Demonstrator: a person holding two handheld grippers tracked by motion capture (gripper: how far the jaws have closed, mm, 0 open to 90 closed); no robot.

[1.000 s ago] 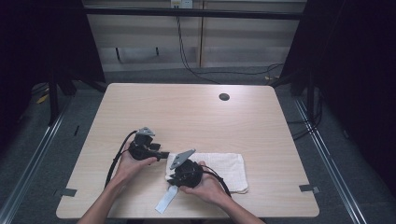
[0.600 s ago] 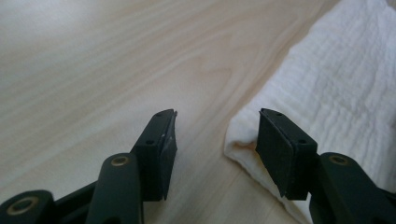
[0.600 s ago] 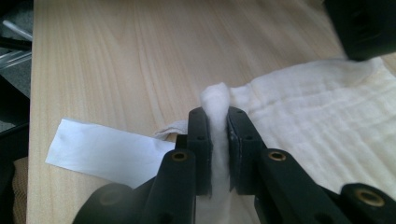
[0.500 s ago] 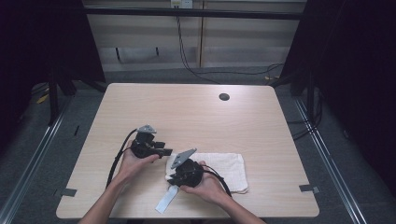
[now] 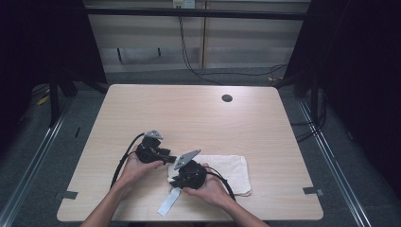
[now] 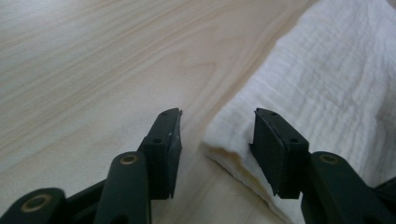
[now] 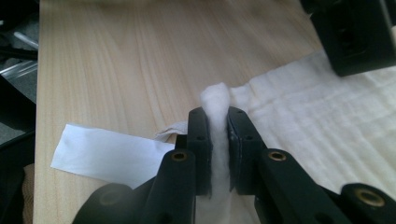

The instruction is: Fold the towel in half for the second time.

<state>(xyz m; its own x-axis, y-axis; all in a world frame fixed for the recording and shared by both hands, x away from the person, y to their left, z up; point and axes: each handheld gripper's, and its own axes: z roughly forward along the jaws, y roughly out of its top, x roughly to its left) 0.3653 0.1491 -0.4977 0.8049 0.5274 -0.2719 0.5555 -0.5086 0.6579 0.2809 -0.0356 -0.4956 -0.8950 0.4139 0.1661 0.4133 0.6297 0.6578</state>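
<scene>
Filling the middle of the high view, the bench [image 5: 198, 118] is a pale wood-grain rectangle with rounded corners and a small dark round hole [image 5: 227, 98] near its far right. Around it lie grey carpet, metal rails at left and right, a light panelled wall at the far side with black cables hanging down, and darkness at both sides. On the near right part of the bench lies a white towel [image 5: 227, 170], soft, with a fine crinkled weave and a thick folded edge. A flat white strip, smooth like a label [image 5: 169, 202], runs out from the towel's near left corner toward the near edge. The right claw [image 7: 218, 122] is clamped on a pinched-up fold of the towel at that corner, the cloth bulging above the black pads. The left claw [image 6: 217, 133] sits just left of the towel's far left corner; its jaws have just been closing yet stand apart, with the towel's edge between them and neither pad [image 6: 273, 151] pressing the cloth.
</scene>
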